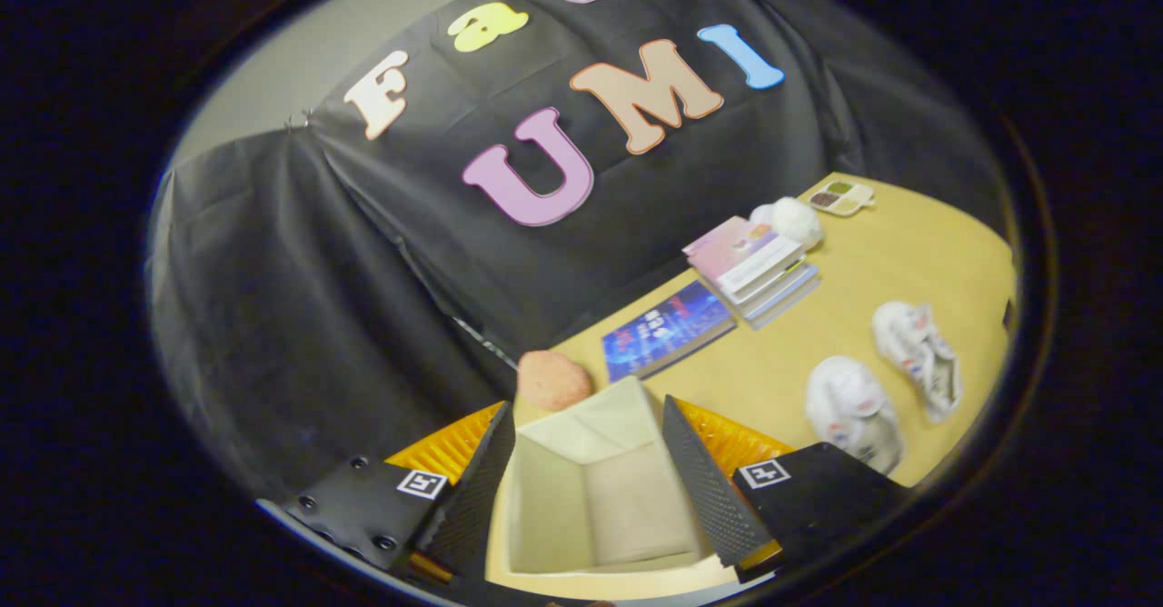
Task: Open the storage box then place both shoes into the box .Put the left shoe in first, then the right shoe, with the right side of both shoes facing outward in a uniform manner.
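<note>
While tool [589, 489] agape, box [600, 489] on table [909, 262].

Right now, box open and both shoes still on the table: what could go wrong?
1. The two shoes look alike; picking the right one first would likely break the order.
2. Both lie tilted differently, so they may end up facing unevenly.
3. The open fingers frame the box; swinging toward the shoes could knock its wall.

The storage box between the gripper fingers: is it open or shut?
Open. The storage box shows its bare beige inside, no shoe in it. The gripper is open, fingers apart.
</note>
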Action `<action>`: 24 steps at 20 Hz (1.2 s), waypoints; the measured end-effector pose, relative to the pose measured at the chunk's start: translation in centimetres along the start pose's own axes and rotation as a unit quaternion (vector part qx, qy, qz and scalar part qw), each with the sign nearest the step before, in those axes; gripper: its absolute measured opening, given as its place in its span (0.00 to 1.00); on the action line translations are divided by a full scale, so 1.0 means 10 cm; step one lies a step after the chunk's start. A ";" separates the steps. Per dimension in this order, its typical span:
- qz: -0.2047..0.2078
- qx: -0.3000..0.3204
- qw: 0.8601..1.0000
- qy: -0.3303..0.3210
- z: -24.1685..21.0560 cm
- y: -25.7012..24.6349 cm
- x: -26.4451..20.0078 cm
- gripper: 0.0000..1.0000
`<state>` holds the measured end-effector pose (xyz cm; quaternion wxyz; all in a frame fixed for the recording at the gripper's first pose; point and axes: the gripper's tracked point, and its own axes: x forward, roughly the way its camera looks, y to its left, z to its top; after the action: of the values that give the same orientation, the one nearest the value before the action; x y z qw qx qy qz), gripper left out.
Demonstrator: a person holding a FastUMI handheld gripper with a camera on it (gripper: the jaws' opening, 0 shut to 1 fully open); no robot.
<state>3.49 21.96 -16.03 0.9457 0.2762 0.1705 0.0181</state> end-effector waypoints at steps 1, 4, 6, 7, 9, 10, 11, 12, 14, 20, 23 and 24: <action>-0.024 -0.037 0.999 0.011 -0.01 -0.29 -0.02 1.00; -0.091 -0.134 0.986 0.047 -0.10 -1.08 -0.09 1.00; -0.126 -0.186 0.972 0.072 -0.18 -1.50 -0.13 1.00; -0.140 -0.203 0.965 0.085 -0.25 -1.69 -0.13 1.00; -0.161 -0.228 0.954 0.110 -0.37 -2.03 -0.09 1.00; -0.172 -0.238 0.948 0.120 -0.42 -2.16 -0.09 1.00; -0.181 -0.245 0.944 0.129 -0.50 -2.28 -0.07 0.98; -0.188 -0.251 0.940 0.137 -0.56 -2.37 -0.07 0.95; -0.195 -0.255 0.936 0.146 -0.65 -2.48 -0.04 0.90; -0.202 -0.231 0.939 0.157 -0.76 -2.68 0.18 0.78; -0.209 -0.236 0.934 0.169 -0.83 -2.84 0.32 0.78; -0.210 -0.235 0.934 0.170 -0.84 -2.88 0.38 0.78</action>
<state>2.54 2.42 -39.03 0.9229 -0.0035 0.3734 -0.0942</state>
